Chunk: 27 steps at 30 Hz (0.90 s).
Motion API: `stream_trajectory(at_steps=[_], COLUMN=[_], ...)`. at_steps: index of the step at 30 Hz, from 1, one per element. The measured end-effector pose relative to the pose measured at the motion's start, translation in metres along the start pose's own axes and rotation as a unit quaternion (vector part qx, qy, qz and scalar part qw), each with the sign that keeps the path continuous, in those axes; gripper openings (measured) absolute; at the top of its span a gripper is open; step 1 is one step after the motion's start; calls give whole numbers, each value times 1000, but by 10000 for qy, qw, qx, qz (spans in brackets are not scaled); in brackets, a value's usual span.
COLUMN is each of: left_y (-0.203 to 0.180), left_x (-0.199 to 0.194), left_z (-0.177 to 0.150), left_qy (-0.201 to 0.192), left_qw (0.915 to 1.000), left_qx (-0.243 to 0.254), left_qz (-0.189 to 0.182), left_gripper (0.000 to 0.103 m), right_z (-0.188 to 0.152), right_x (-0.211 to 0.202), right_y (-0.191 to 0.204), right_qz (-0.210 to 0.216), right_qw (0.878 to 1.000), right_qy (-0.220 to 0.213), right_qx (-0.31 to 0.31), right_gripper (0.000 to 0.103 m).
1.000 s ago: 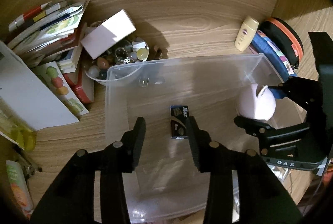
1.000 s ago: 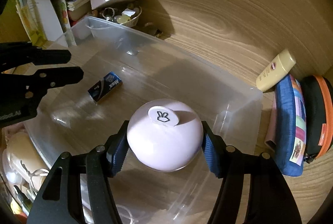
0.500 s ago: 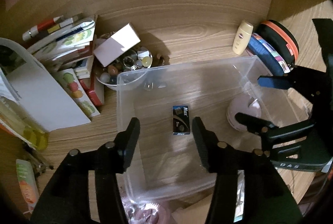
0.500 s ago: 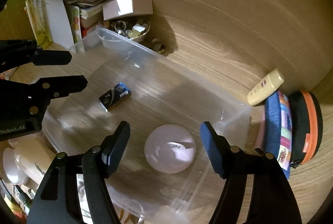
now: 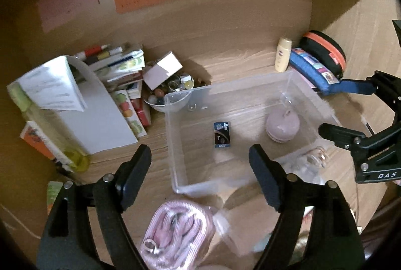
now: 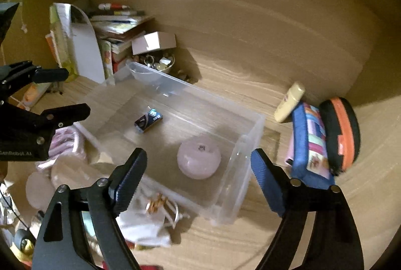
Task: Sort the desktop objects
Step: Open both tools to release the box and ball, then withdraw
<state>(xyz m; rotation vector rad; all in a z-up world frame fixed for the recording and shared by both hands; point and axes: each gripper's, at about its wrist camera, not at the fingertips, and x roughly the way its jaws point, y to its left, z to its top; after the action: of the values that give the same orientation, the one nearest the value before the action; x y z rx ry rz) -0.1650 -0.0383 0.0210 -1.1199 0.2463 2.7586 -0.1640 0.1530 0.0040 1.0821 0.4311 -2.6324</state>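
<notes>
A clear plastic bin (image 5: 173, 144) stands on the wooden desk. On its floor lie a small dark blue box (image 5: 222, 134) and a pale pink round container (image 5: 282, 127). My left gripper (image 5: 199, 154) hangs above the bin's near edge, its jaws opening, with nothing between them. My right gripper (image 6: 199, 157) hovers over the bin (image 6: 255, 119), above the pink container (image 6: 190, 169) and clear of it. Its jaws are also opening and hold nothing. The blue box (image 6: 148, 121) lies further left. Each gripper shows in the other's view: right gripper (image 5: 335, 107), left gripper (image 6: 75, 92).
Books and a white file stand (image 5: 75, 107) crowd the left. A trinket bowl (image 5: 173, 94) with a white box (image 5: 163, 69) on it sits behind the bin. A cream bottle (image 5: 283, 54), a blue pouch (image 5: 313, 69) and a black-orange case (image 5: 325, 52) lie right. A pink striped pouch (image 5: 175, 232) lies in front.
Both grippers have pulled back and up from the bin while their jaws widened. The right one let go of the pink container, which now rests in the bin.
</notes>
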Motion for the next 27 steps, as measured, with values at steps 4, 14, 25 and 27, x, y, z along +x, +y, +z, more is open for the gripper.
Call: stream_trajectory(at_steps=[4, 14, 25, 27], left_y=[3, 22, 41, 40], left_x=[-27, -80, -75, -74], left_z=[-11, -61, -123, -130], left_qy=[-234, -450, -81, -57], left_qw=[9997, 9983, 9947, 9941], left_qx=[-30, -360, -1020, -1083], left_qz=[73, 102, 19, -3], left_gripper=[97, 98, 98, 98], right_z=[-15, -60, -124, -133], right_x=[-24, -74, -65, -62], right_y=[9, 24, 32, 34], right_qz=[-40, -122, 28, -3], right_qw=[9998, 9982, 9987, 9986], right_qy=[-169, -565, -198, -162], right_qx=[22, 165, 460, 498], right_gripper=[87, 92, 92, 92])
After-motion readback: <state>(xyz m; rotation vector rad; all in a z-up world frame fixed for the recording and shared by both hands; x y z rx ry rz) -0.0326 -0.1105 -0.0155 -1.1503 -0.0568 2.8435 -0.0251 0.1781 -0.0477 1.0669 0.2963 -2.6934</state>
